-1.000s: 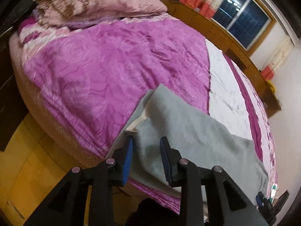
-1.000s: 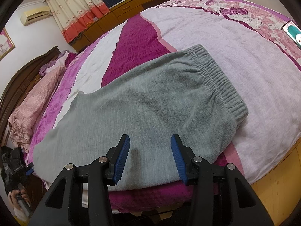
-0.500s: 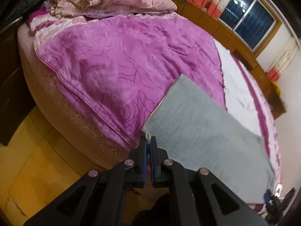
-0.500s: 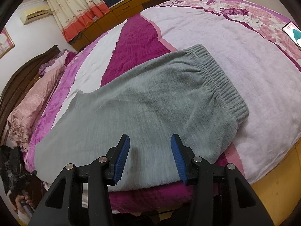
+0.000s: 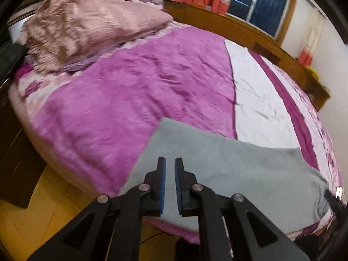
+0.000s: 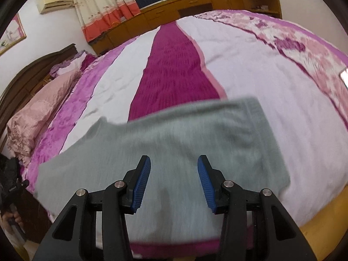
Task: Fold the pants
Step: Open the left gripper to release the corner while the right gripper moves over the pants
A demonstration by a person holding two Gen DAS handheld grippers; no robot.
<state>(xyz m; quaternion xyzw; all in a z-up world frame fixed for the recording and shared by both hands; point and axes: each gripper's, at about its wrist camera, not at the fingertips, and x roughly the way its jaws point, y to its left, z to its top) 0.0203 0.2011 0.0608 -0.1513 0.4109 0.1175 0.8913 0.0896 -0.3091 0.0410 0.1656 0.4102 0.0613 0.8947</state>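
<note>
Open bedspread stretches clear beyond the grey pants, leaving free passage across the bed's middle and far side. A heaped pink quilt blocks the far left corner by the headboard; wooden cabinets wall off the far edge.

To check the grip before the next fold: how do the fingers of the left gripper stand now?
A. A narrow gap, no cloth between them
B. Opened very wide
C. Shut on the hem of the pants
A: the left gripper shows a narrow empty gap between its blue pads, above the grey pants.
</note>
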